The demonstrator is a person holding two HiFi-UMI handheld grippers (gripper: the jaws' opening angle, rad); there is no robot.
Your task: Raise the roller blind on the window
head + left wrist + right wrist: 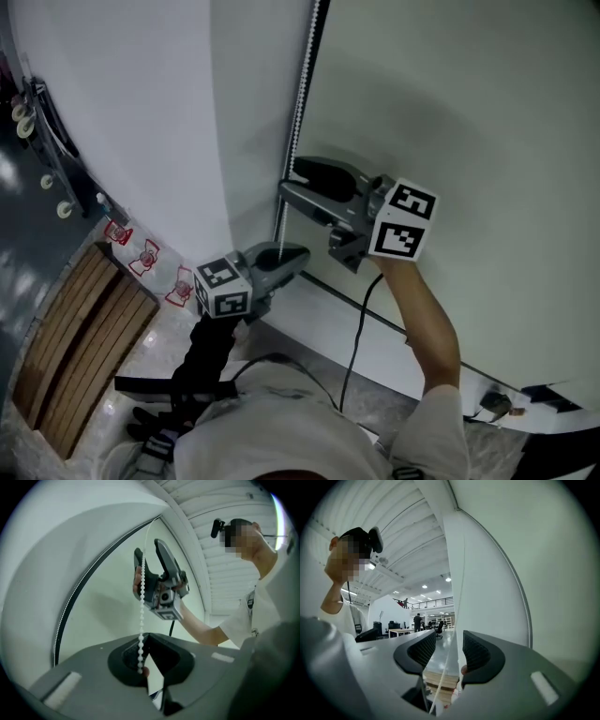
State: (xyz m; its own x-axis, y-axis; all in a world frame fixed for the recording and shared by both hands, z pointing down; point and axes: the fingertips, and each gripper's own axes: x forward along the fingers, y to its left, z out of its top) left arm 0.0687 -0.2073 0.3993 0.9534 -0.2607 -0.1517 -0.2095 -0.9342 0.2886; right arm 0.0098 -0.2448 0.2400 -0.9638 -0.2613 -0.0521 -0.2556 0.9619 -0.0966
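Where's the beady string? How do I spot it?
Look where the white wall meets the pale green panel. Hanging down that line is the bead chain, a thin string of tiny white balls. The black cable nearby is smooth and dark.

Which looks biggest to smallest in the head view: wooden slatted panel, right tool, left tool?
1. wooden slatted panel
2. right tool
3. left tool
The tools seem alike; the right may only look bigger, being nearer the camera.

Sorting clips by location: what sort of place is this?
Likely a big open-plan office or workshop hall: desks, a mezzanine railing, and a window blind's bead chain nearby.
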